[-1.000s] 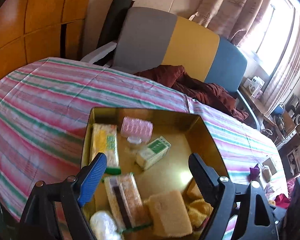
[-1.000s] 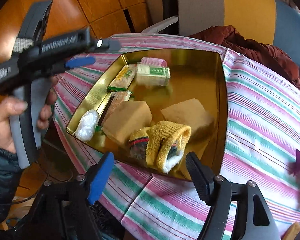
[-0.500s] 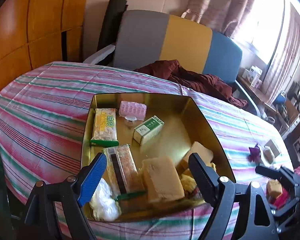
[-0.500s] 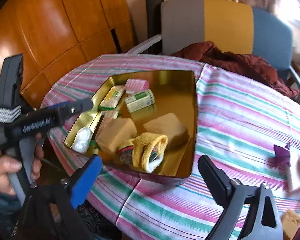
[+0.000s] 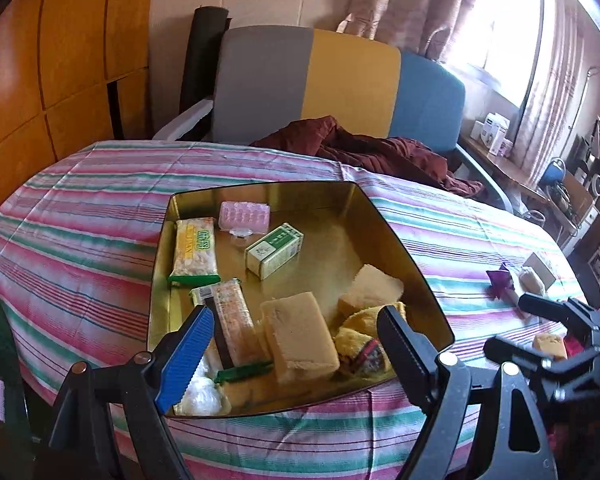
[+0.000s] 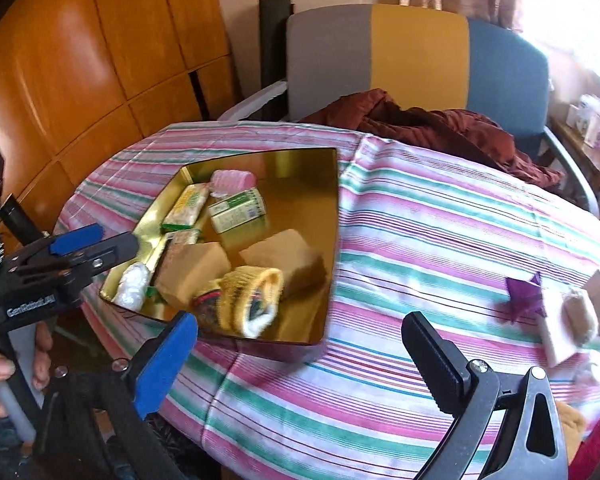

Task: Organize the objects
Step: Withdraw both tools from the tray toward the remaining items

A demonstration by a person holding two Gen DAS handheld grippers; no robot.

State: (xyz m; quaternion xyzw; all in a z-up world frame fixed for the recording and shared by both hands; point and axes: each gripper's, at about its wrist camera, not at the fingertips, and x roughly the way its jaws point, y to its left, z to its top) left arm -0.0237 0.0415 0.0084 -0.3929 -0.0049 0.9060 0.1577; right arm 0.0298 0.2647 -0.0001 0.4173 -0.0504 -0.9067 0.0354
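Gold tin [image 5: 404, 240]: open-topped, sitting on the striped tablecloth [image 5: 80, 248] at the near-left part of the round table, filled with small things.
Left gripper [image 5: 294, 334]: jaws spread wide, holding nothing, hovering over the tin's near edge.
Right gripper [image 6: 300, 350]: jaws wide apart and empty, above the cloth just beside the tin's near right corner.
Near end of tin: a white plastic wad [image 5: 202, 394] in the left corner, a tan sponge block [image 5: 300, 336], a yellow sock [image 6: 252, 292] beside it.
Middle of tin: a second tan sponge [image 5: 370, 290] on the right, a long wrapped snack bar [image 5: 230, 320] on the left.
Far end of tin: a yellow-and-green snack packet [image 5: 194, 250], a green-and-white carton [image 5: 274, 250], a pink hair roller [image 5: 244, 216].
Right of tin: a purple paper star [image 6: 524, 294] and some pale small items, well apart from it.
Beyond the tin: a maroon garment [image 5: 364, 148] draped over a grey, yellow and blue chair [image 5: 312, 80].
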